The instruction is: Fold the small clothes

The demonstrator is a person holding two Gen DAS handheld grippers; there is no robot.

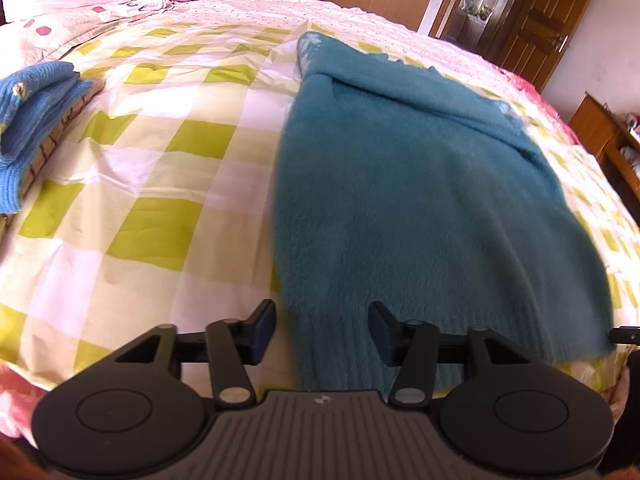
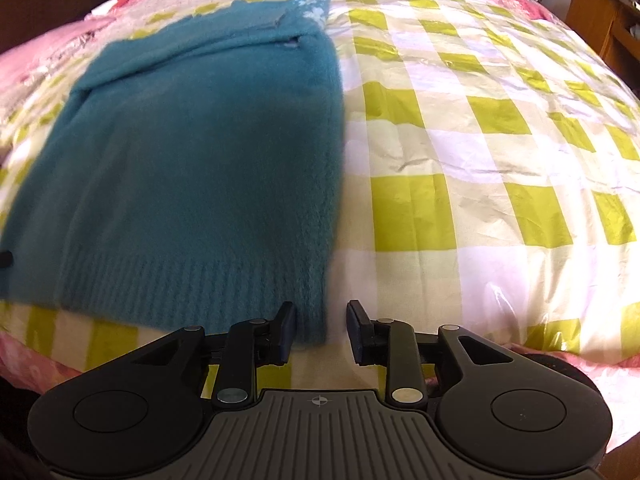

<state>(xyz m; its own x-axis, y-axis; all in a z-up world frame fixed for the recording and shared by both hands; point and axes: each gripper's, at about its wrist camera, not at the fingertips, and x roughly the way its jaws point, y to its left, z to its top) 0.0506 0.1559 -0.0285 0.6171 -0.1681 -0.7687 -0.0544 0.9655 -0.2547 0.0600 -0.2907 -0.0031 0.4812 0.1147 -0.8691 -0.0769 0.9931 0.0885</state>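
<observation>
At the far left of the left wrist view a folded blue knit sits at the edge of the green-checked sheet. The teal sweater lies flat at centre right, sleeve folded across its top. The left gripper stands spread over its ribbed hem corner, gripping nothing. In the right wrist view the right gripper is parted, pads clear of the hem's right corner.

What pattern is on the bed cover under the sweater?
Yellow-green and white checks on the cover, clearest in the right wrist view.
</observation>
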